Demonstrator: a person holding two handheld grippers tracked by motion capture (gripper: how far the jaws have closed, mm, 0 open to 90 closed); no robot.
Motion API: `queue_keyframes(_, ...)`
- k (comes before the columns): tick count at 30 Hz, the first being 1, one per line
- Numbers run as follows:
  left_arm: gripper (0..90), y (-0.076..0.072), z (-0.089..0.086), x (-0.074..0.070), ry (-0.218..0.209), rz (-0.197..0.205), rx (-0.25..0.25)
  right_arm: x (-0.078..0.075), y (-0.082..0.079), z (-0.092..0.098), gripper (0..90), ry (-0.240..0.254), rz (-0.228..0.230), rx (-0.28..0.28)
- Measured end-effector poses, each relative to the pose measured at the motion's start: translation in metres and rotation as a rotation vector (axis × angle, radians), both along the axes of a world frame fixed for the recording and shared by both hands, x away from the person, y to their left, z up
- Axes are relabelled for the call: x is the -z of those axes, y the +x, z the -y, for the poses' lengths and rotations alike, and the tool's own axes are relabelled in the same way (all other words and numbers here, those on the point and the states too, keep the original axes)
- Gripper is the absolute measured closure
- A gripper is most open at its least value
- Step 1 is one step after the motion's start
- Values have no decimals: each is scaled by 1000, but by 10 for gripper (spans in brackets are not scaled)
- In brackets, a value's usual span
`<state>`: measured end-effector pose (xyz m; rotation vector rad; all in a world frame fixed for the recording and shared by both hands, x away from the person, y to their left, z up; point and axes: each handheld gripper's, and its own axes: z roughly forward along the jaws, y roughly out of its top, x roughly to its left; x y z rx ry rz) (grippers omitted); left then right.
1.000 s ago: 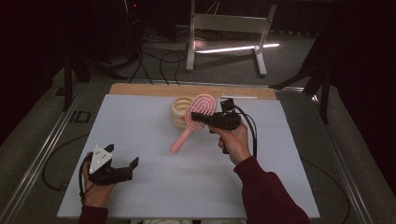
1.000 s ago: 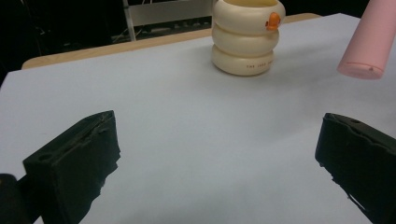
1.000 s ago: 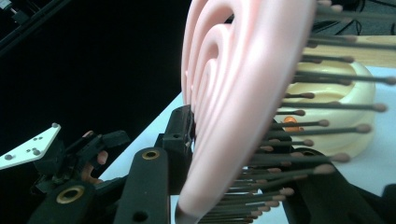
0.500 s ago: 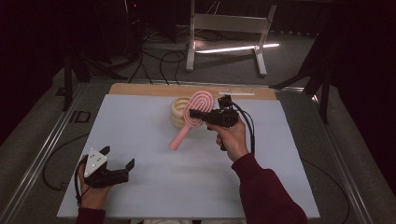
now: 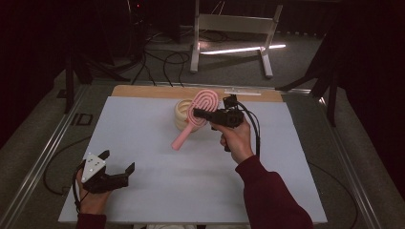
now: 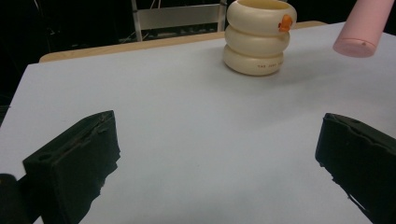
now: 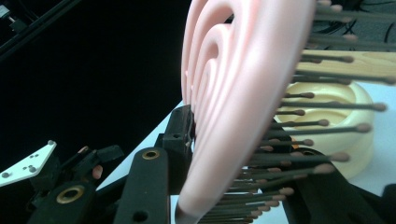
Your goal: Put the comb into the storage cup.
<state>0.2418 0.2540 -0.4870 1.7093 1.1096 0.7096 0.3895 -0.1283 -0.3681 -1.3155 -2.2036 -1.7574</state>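
Note:
A pink hairbrush (image 5: 206,101) hangs tilted above the table, head up and handle (image 5: 184,136) slanting down to the left. My right gripper (image 5: 198,114) is shut on the brush head, with its bristles (image 7: 303,163) pointing to the right in the right gripper view. Right behind the brush stands a cream ribbed cup (image 5: 183,114), which carries a small orange fish mark (image 6: 285,22). At the table's front left, my left gripper (image 5: 117,161) is open with nothing between its jaws, and it faces the cup (image 6: 258,39) and the brush handle's end (image 6: 362,28).
A white sheet (image 5: 143,143) covers the table, with a wooden strip (image 5: 143,90) along the far edge. Metal rails (image 5: 45,152) run down both sides. On the dark floor beyond are a metal stand (image 5: 229,28) and cables.
My left gripper has shifted slightly to the left near the front edge. The right gripper and the brush have stayed almost in place.

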Motion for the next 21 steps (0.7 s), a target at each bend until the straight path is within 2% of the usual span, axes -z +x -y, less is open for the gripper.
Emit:
queue_keyframes(15,4,0,1,2,-11,-10,5,-16,10,-2,638,-20,26,28)
queue_keyframes(21,3,0,0,2,-14,-8,0,-20,14,0,638,-8,22,31)
